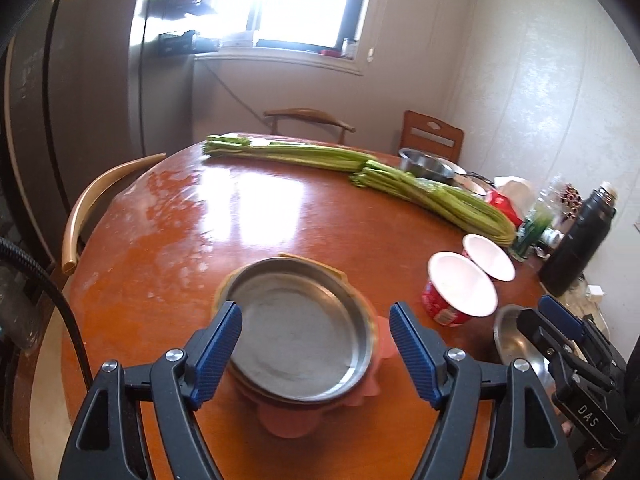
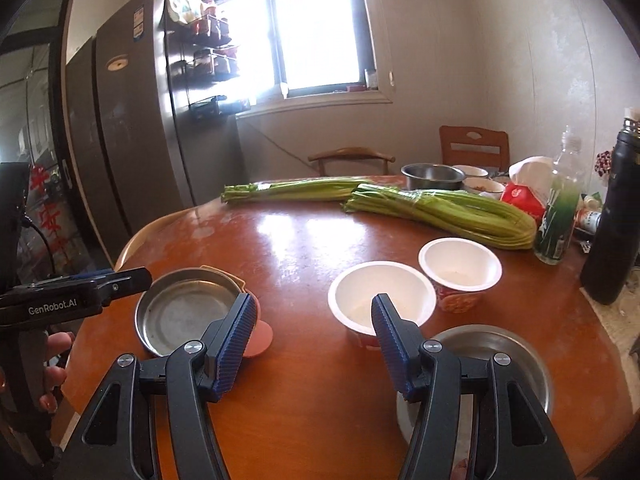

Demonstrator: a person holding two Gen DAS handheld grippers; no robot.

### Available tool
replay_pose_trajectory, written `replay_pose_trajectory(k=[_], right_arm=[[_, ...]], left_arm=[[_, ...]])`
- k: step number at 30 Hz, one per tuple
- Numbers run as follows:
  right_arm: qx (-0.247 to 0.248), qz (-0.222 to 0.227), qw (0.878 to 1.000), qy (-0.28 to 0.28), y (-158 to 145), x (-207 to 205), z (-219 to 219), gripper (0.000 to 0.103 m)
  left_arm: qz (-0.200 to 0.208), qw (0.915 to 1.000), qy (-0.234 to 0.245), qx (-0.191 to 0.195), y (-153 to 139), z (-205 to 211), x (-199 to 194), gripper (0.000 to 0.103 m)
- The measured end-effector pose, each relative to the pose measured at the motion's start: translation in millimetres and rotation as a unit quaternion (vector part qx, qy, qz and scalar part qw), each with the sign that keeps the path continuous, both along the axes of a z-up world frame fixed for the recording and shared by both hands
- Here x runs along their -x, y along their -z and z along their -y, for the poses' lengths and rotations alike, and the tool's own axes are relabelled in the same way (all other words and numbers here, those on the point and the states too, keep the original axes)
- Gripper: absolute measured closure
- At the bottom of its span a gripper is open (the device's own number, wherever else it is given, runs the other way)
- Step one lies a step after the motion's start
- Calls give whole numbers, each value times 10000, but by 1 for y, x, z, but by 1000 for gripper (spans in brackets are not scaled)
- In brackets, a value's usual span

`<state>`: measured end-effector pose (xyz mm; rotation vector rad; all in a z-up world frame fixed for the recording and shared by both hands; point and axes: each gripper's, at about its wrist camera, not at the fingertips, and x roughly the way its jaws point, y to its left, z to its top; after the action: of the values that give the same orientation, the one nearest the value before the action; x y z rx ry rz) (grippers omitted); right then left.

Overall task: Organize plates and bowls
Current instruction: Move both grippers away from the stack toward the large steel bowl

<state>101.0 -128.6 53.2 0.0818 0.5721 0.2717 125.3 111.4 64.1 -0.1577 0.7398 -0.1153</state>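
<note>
From my right gripper's view, the round wooden table (image 2: pixel 304 248) spreads ahead. At ten o'clock a shallow steel pan (image 2: pixel 182 314) sits on a pink scalloped plate (image 2: pixel 260 336). At twelve stands a white paper cup bowl (image 2: pixel 380 300), with a second paper cup bowl (image 2: pixel 460 268) just beside it at one o'clock. At four o'clock, nearest me, lies a wide steel bowl (image 2: pixel 516 360). Behind the cups, two bundles of green celery stalks (image 2: pixel 440 208) lie across the table, with a deep steel pot (image 2: pixel 432 176) beyond them.
</note>
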Motion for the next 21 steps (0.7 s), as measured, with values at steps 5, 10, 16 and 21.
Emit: replay_pose_trajectory(k=[5,10,16,21], right_arm=[[-86,124,9998,151,-11,10,25,41],[-108,215,9991,362,-17,22,54,41],[-171,294,9979,550,-18,36,85,41],[-254,281,9970,669,-17,42,109,41]], left_arm=[[128,9993,341,13,-11,37,9,26],[202,9979,617,22,-18,76,18,26],[220,9957,901,-60,-22,119,22,26],[189,9932,1143,-127,-22,151,26,26]])
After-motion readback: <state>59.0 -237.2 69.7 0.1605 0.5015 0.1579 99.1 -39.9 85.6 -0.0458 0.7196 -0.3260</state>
